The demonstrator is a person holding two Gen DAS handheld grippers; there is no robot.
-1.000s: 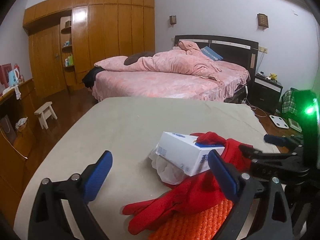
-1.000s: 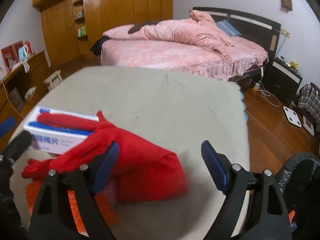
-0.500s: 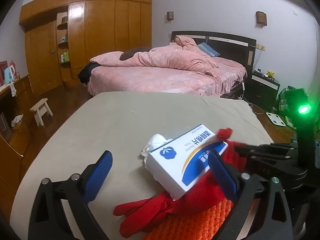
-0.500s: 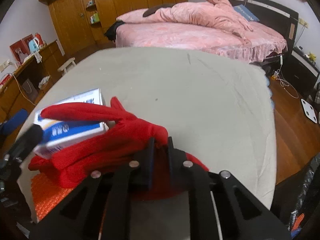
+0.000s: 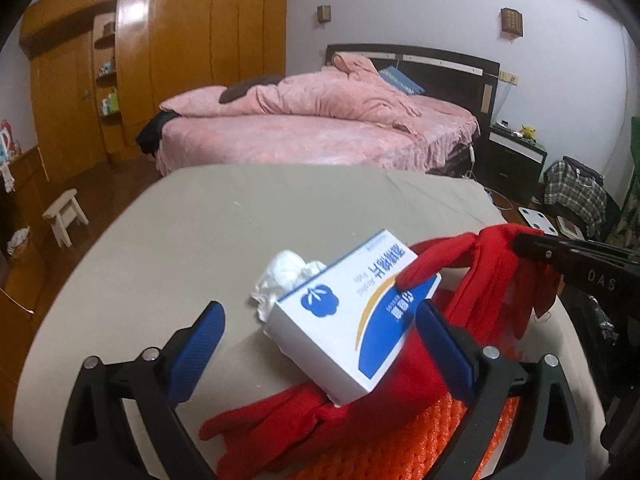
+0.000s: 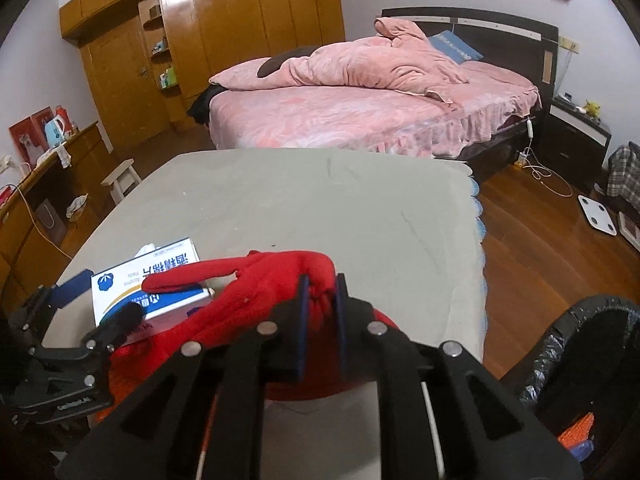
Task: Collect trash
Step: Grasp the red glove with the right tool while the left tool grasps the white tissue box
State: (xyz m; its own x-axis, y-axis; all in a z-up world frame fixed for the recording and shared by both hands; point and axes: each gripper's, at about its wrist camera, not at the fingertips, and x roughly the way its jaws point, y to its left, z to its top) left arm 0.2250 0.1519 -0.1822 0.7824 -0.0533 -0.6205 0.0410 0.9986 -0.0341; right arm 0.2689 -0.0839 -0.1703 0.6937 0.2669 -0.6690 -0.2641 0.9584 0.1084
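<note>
Broadly, the bench lies bare toward its far and right edges. Near its left edge, the red glove drapes over a white-and-blue box. Right claw pinches the glove; left claw gapes, straddling the box.

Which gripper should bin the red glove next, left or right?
Right. The right gripper is already shut on the red glove, and the black-lined bin sits on its side. The left gripper is open, facing the white box.
</note>
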